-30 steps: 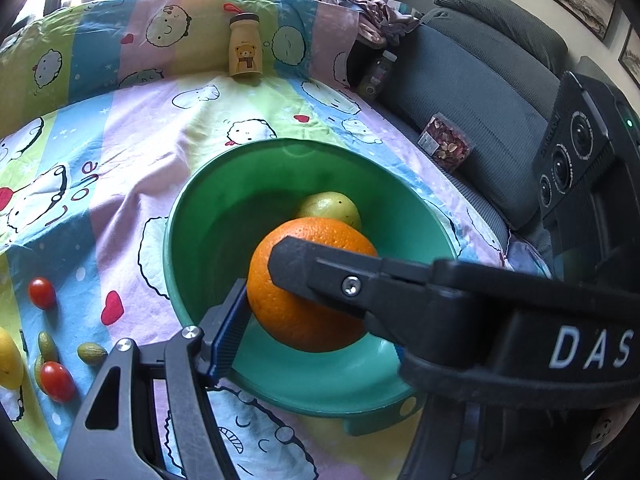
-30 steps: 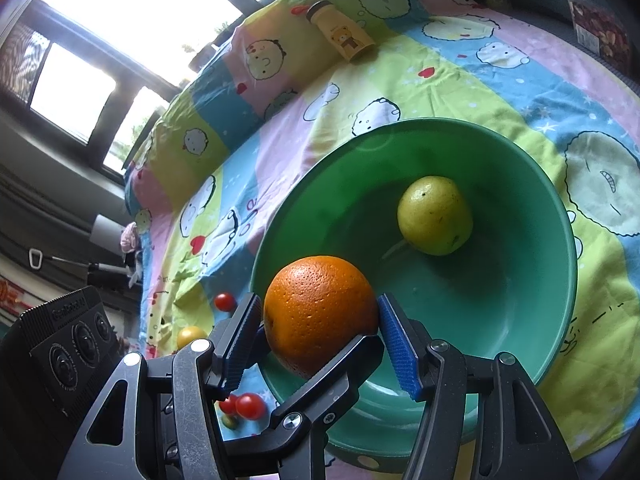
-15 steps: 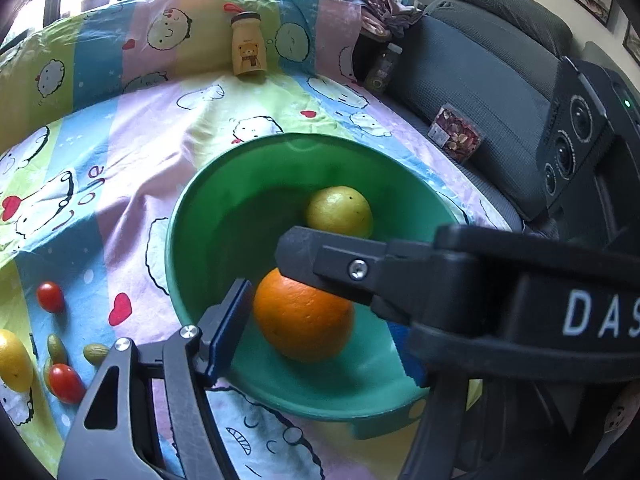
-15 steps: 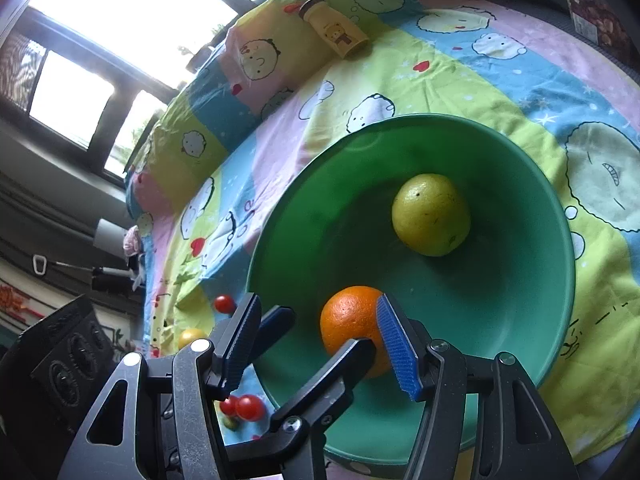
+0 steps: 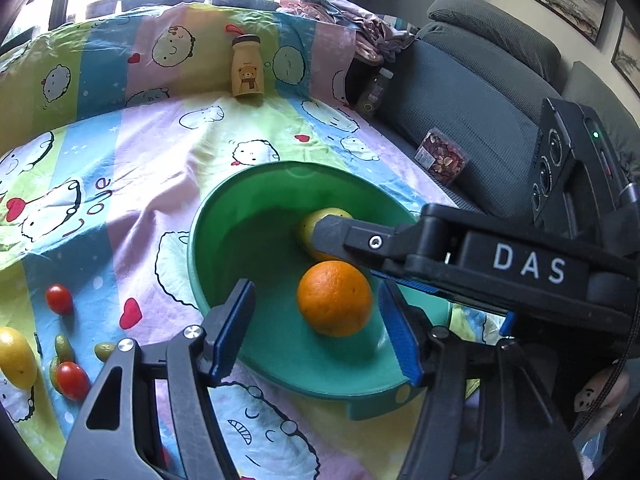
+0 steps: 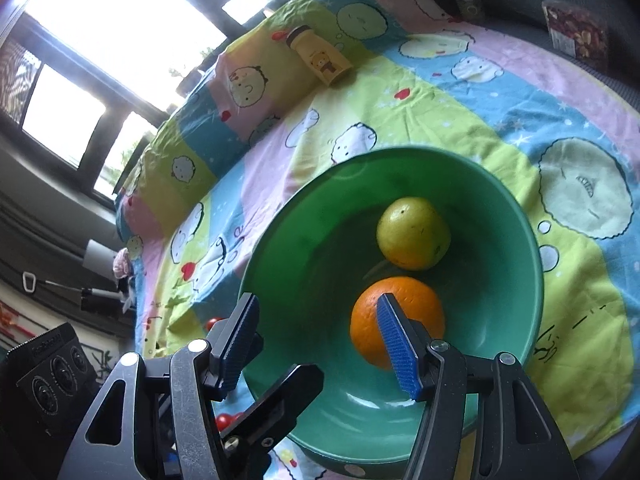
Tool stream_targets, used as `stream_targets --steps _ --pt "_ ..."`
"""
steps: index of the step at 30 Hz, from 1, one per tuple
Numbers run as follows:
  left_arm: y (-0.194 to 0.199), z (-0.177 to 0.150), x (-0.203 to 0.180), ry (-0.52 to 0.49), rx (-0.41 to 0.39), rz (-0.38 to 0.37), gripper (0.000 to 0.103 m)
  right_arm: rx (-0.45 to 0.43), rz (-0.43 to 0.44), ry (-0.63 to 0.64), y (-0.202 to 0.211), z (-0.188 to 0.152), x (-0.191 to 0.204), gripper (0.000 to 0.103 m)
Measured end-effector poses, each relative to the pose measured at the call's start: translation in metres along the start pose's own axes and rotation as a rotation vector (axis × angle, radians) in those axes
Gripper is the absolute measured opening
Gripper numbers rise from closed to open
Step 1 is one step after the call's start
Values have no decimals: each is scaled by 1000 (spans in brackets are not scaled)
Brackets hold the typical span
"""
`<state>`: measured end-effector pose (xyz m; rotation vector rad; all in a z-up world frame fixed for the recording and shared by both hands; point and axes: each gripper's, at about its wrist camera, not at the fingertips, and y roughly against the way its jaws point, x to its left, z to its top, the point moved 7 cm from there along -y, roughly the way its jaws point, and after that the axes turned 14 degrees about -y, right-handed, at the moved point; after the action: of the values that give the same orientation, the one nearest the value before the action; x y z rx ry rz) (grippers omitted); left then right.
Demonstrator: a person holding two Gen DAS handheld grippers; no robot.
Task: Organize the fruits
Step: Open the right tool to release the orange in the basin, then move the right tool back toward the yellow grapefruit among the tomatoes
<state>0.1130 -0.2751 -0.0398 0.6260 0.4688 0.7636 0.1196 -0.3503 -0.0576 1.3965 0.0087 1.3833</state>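
A green bowl (image 5: 224,240) (image 6: 312,248) sits on the patterned cloth. An orange (image 5: 334,298) (image 6: 396,324) and a yellow-green fruit (image 6: 414,232) (image 5: 306,226) lie inside it. My left gripper (image 5: 316,330) is open and empty above the bowl's near rim. My right gripper (image 6: 320,340) is open and empty over the bowl; one of its arms also crosses the left wrist view. On the cloth at left lie a lemon (image 5: 14,356), cherry tomatoes (image 5: 59,299) (image 5: 72,380) and small green fruits (image 5: 105,350).
A yellow bear bottle (image 5: 247,68) (image 6: 320,60) stands at the far side of the cloth. A grey sofa (image 5: 460,92) with a snack packet (image 5: 440,158) and a dark bottle (image 5: 372,92) runs along the right. Clothes (image 5: 352,20) lie piled at the back.
The orange left my right gripper's open jaws and came to rest in the bowl beside the yellow-green fruit. Both grippers have drawn back from the bowl.
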Motion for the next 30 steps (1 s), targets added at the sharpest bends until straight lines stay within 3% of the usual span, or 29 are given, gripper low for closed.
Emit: stream_targets --steps 9,22,25,30 --pt "38 3 17 24 -62 40 65 -72 -11 15 8 3 12 63" --pt "88 -22 83 122 -90 202 70 -185 -93 124 4 -7 45 66" --pt "99 -29 98 153 -99 236 73 -206 -99 162 2 -12 56 70" --pt "110 -46 126 197 -74 319 74 -219 -99 226 -6 -23 73 71"
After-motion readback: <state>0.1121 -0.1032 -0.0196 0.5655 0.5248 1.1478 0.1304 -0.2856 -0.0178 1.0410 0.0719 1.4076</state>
